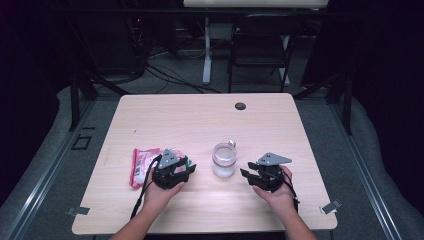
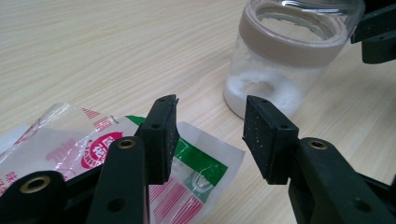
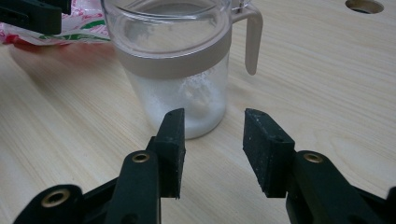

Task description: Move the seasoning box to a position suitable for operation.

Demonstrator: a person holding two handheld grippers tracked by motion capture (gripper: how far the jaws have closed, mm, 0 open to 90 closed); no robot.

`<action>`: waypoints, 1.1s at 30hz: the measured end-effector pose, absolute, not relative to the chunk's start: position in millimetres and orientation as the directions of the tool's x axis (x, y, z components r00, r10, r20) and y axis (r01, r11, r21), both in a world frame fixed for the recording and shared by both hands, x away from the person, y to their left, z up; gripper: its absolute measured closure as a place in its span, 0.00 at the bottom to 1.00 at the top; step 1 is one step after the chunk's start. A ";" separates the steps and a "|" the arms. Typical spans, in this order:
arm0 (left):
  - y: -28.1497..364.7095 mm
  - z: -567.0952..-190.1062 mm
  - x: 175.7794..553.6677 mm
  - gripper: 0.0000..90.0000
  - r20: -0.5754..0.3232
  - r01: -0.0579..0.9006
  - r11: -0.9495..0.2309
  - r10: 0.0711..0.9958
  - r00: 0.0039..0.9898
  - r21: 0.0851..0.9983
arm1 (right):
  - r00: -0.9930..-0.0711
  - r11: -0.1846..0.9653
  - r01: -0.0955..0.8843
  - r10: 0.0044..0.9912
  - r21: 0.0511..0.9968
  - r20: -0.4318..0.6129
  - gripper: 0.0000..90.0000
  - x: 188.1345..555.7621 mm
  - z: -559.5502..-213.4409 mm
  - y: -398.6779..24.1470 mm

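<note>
Our wooden table (image 1: 200, 120) lies mostly bare. The jar (image 1: 223, 160) stands between our left gripper (image 1: 186, 170) and right gripper (image 1: 248, 176), both spread, holding nothing; packet (image 1: 142, 165) beneath left.

Light falls from overhead onto my pale wooden desk (image 1: 200, 120), leaving the surrounding room nearly black. The high view looks soft and grainy. Up close, my black fingers (image 3: 170, 140) look sharp; the far desk blurs.
</note>
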State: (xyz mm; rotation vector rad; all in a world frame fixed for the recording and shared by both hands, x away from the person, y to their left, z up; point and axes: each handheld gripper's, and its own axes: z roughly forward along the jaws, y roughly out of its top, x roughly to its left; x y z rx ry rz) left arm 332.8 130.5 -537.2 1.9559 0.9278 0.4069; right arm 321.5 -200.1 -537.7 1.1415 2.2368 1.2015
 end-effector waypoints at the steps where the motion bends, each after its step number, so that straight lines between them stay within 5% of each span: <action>1: 130.6 -536.8 332.8 0.61 -0.077 0.449 -0.307 0.750 0.657 0.839 | -0.609 0.311 0.489 0.791 0.815 0.063 0.66 321.4 -537.7 -200.4; 8: 133.3 -533.6 332.4 0.63 -0.071 0.441 -0.296 0.759 0.647 0.847 | -0.593 0.296 0.493 0.802 0.818 0.068 0.68 323.4 -537.7 -204.1; 19: 128.2 -522.3 326.6 0.83 -0.059 0.423 -0.304 0.751 0.658 0.853 | -0.581 0.288 0.486 0.812 0.825 0.058 0.77 336.5 -538.2 -204.5; 33: 152.1 -519.6 308.1 0.81 -0.017 0.395 -0.305 0.773 0.634 0.866 | -0.574 0.292 0.510 0.816 0.809 0.068 0.82 373.2 -551.3 -202.2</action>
